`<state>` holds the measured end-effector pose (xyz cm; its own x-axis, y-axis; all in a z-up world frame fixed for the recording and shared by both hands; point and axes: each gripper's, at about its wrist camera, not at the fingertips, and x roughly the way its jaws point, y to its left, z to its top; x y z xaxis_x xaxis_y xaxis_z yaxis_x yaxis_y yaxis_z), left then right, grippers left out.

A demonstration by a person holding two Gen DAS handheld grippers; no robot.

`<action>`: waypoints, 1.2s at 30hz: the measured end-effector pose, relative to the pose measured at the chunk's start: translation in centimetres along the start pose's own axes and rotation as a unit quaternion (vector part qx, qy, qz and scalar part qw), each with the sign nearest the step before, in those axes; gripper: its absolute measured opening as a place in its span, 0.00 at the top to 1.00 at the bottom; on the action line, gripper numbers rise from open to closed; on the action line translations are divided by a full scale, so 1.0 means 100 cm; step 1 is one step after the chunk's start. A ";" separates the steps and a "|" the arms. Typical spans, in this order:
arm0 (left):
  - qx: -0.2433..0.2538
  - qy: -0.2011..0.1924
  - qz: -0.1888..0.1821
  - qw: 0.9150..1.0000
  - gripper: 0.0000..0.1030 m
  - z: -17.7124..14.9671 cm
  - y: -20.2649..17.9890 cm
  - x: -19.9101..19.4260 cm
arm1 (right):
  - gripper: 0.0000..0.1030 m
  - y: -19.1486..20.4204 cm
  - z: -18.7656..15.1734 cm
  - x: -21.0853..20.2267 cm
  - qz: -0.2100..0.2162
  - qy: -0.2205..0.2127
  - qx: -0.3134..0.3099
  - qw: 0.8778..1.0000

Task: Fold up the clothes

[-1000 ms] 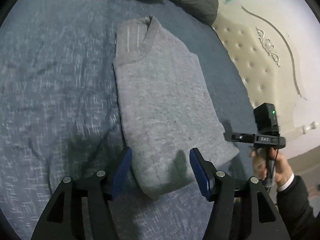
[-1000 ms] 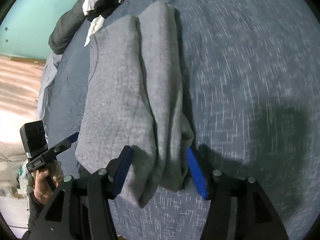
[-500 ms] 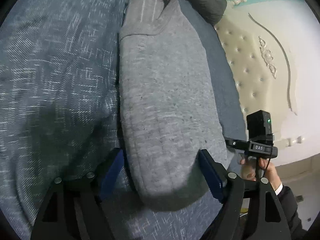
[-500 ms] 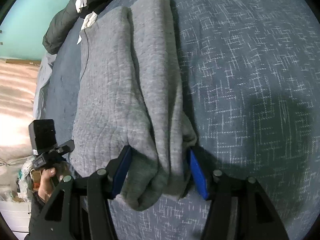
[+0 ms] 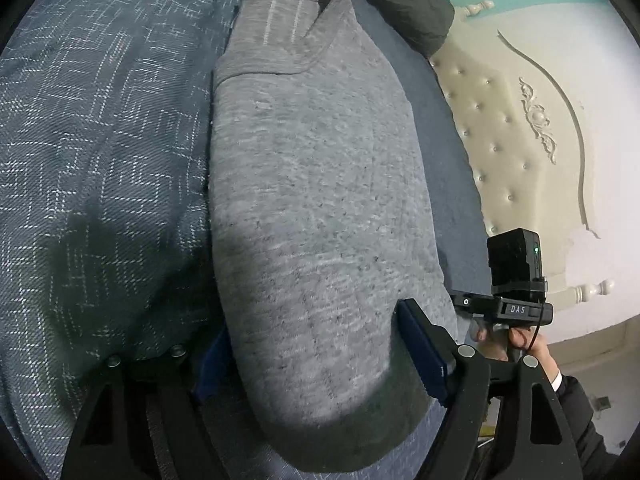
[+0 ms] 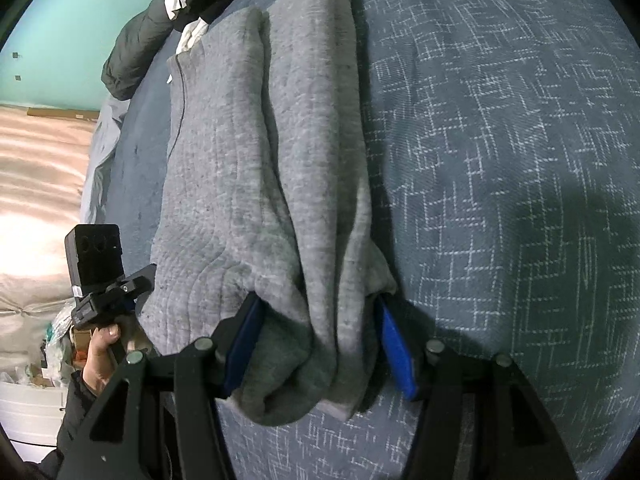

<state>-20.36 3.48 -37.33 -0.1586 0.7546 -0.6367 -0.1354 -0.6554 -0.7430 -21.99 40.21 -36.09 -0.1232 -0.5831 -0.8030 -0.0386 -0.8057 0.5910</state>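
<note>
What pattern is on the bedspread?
Dark blue bedspread with broken white crosshatch lines; clearest in the right wrist view.

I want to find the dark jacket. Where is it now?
The dark jacket lies at the far end of the bed, beyond the grey sweater, beside the cream headboard.

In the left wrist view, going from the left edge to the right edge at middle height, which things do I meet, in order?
Blue patterned bedspread → folded grey sweater → plain blue strip of bed cover → cream tufted headboard.
</note>
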 end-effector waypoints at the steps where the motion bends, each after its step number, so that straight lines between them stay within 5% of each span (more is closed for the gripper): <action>1: 0.000 -0.001 0.000 1.000 0.21 0.000 0.000 0.000 | 0.43 -0.002 0.001 0.000 0.002 -0.002 0.000 1.000; 7: 0.002 -0.008 0.006 1.000 0.22 -0.002 -0.005 0.000 | 0.43 -0.005 -0.003 -0.002 0.003 -0.014 -0.003 1.000; 11: 0.008 -0.011 0.015 1.000 0.27 0.001 -0.012 0.002 | 0.62 0.007 -0.006 -0.004 -0.013 -0.028 -0.036 0.999; 17: 0.018 -0.031 0.028 0.999 0.39 0.005 -0.030 -0.004 | 0.74 0.038 -0.011 -0.015 -0.045 -0.050 -0.086 0.994; 36: 0.093 -0.081 0.014 0.992 0.41 0.052 -0.150 -0.024 | 0.77 0.069 0.032 -0.152 -0.050 -0.120 -0.179 0.975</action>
<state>-23.03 11.40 -23.58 -0.3171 0.7310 -0.6042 -0.3043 -0.6819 -0.6652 -23.53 43.83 -19.56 -0.3670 -0.4933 -0.7886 0.2812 -0.8670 0.4114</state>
